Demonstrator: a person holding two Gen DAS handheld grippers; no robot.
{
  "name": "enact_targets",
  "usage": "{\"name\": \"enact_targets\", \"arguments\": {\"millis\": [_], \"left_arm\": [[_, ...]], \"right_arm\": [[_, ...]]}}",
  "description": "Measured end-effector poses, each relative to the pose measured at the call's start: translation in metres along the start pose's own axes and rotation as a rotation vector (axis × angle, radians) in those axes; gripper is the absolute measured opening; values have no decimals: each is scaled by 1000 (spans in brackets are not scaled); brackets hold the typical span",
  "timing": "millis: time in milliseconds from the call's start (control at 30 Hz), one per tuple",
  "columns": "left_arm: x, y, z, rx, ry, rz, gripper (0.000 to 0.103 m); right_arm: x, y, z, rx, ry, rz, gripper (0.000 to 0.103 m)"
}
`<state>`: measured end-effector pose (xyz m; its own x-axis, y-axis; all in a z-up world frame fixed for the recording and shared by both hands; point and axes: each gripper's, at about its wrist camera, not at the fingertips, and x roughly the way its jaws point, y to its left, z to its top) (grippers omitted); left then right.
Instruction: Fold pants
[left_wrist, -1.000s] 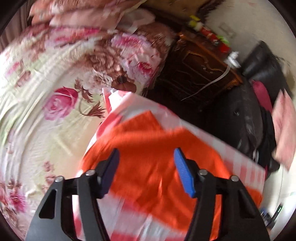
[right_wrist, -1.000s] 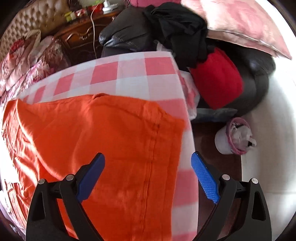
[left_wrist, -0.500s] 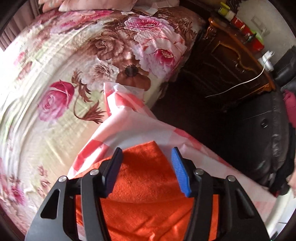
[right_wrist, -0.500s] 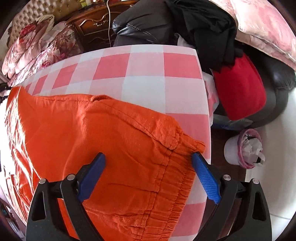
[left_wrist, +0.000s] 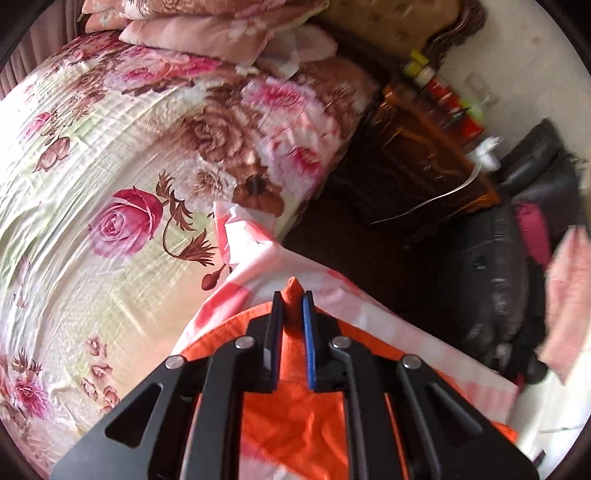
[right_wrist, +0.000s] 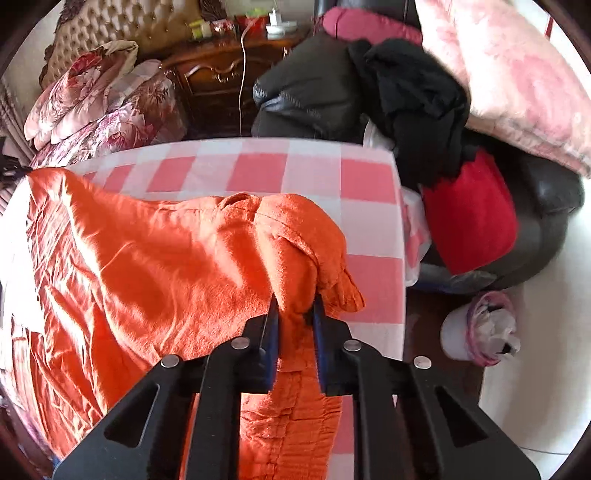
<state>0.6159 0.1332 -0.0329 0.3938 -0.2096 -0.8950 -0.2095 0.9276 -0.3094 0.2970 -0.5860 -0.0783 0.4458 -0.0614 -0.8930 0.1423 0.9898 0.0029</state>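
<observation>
Both grippers clamped on orange pants, first fold pending.

Left gripper (left_wrist: 293, 310) pinches a fabric corner at the far-left edge of the pink checked cloth (right_wrist: 258, 173), beside the floral bed (left_wrist: 110, 155). The orange pants (right_wrist: 155, 266) lie flat on the cloth, long axis left to right. Right gripper (right_wrist: 295, 306) grips the bunched elastic waistband near the cloth's right edge. Judgement: each arm holds its own end, so the fold turns on bringing one end along that axis to the other.

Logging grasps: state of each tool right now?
Left tool: closed on the orange pants.
Right tool: closed on the orange pants.
</observation>
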Motion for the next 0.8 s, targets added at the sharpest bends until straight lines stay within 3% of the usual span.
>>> {"name": "enact_targets", "arguments": {"millis": [200,333,433,500,567,633,667,733,800], "left_arm": [[-108,54,-65,-5,-92,-162,10],[-174,119,-152,-29,-169,-268,10],[-203,174,-243,-39,-211,-317,10],[-200,210,-302,-67,-200,-321,10],[-179,247,-358,-105,-135,-299,10],[-158,272,-397,-122,-94,-269,13],[-153,281,-412,-133,-92,-256,14],[-154,295,-430,-170,-126,-299,26],[-157,304,-440,-209,-146,-322,50]], "right_arm": [[-80,18,-45,45,-211,-23,14],[-130,34,-114,78,-354,-32,14],[-151,38,-185,165,-430,-8,14],[-151,36,-228,246,-431,30,15],[-138,30,-274,353,-358,73,26],[-126,22,-310,480,-304,129,63],[-123,20,-328,539,-275,143,69],[-128,18,-355,641,-248,191,71],[-135,15,-374,714,-239,216,71]]}}
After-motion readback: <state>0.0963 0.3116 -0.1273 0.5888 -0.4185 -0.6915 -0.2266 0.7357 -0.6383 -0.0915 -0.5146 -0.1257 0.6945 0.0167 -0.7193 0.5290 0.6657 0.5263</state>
